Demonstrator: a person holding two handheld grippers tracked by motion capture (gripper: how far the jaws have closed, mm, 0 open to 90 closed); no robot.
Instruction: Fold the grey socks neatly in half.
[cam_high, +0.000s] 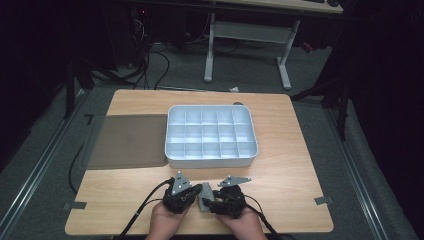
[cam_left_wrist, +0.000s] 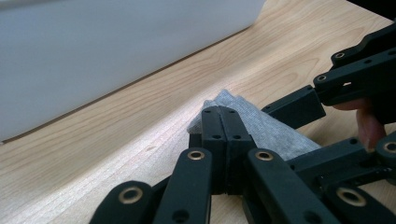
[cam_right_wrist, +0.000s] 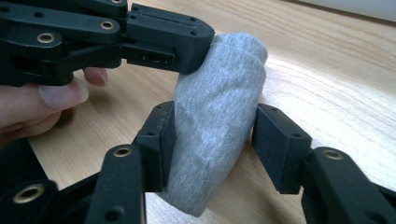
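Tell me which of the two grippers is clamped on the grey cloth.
The left gripper: its jaws are shut on the end of the grey cloth. The right gripper has its jaws apart, standing either side of the cloth, one with a visible gap.

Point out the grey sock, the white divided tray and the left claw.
grey sock (cam_right_wrist: 217, 116), right gripper view, middle of its body.
white divided tray (cam_high: 212, 162), high view, near wall.
left claw (cam_left_wrist: 219, 114), left gripper view, shut tips.

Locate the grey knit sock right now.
High view: grey knit sock lies near the wooden table's front edge, between left gripper and right gripper, before the white divided tray.
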